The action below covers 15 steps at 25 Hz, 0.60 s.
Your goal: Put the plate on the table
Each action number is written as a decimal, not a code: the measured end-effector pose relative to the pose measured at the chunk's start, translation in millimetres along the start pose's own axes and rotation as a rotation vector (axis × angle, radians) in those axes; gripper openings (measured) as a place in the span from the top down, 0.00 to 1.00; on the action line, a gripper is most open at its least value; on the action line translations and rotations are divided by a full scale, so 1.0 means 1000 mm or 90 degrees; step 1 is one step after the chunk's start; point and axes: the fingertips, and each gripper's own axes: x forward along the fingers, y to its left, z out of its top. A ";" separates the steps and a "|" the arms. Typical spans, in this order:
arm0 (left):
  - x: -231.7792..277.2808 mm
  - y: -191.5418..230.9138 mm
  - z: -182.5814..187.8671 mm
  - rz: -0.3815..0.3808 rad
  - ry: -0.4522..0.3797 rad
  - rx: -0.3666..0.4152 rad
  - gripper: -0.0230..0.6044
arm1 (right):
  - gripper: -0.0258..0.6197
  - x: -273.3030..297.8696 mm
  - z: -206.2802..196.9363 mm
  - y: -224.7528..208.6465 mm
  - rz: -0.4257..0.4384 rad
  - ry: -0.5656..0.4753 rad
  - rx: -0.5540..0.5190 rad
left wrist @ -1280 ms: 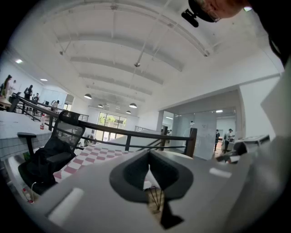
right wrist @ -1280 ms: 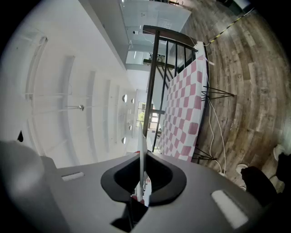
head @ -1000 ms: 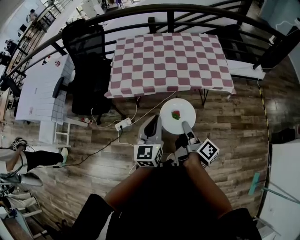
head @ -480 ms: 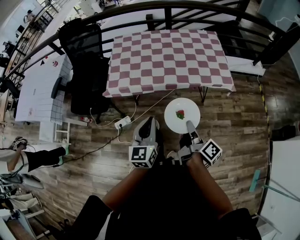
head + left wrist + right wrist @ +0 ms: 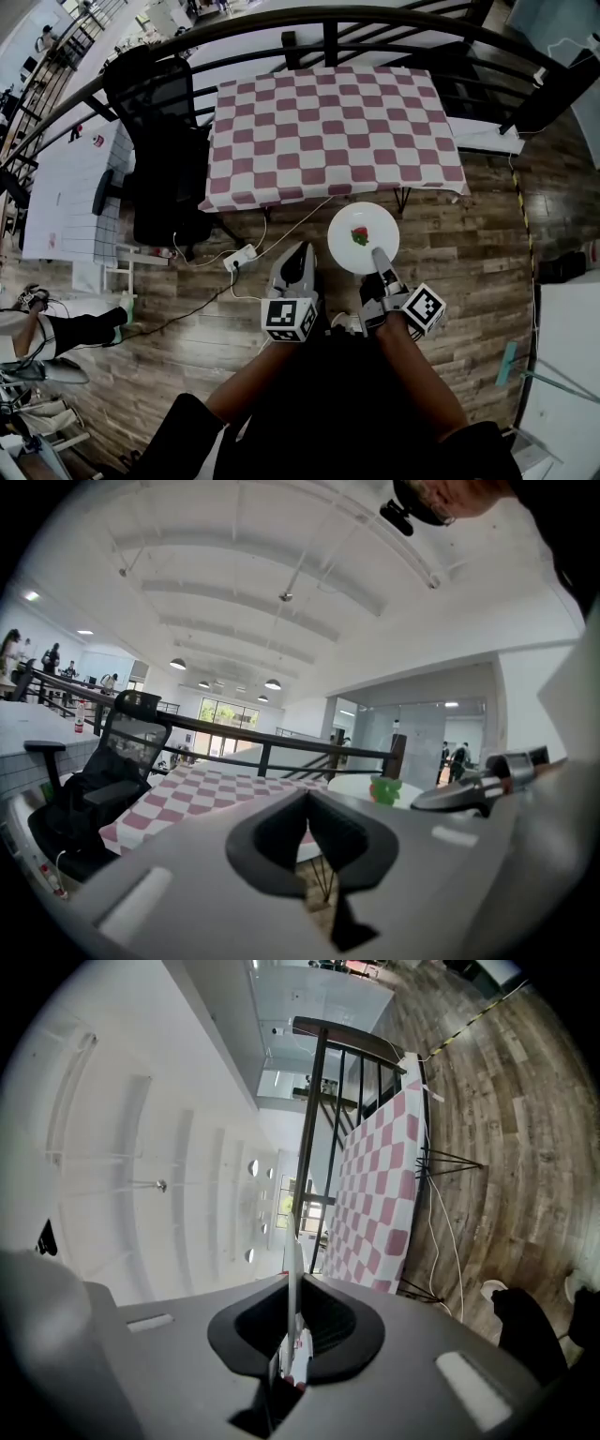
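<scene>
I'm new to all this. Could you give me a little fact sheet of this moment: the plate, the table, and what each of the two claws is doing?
Plate: white, in the air over the wooden floor, short of the table
On it: small red and green item
Right gripper: shut on the plate's near rim
Left gripper: shut, holding nothing
Table cover: red and white checked cloth
Task step: plate not yet set down

Plate (pinched by right gripper) carried slightly rightward, closer to checkered table edge.
</scene>
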 end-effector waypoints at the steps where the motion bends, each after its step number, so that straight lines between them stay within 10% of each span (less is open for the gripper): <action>1: 0.007 0.002 0.000 -0.003 0.004 -0.001 0.95 | 0.94 0.005 0.002 0.000 -0.004 0.002 -0.003; 15: 0.111 0.064 0.046 0.020 -0.009 -0.013 0.95 | 0.94 0.114 0.037 0.019 -0.011 0.019 0.013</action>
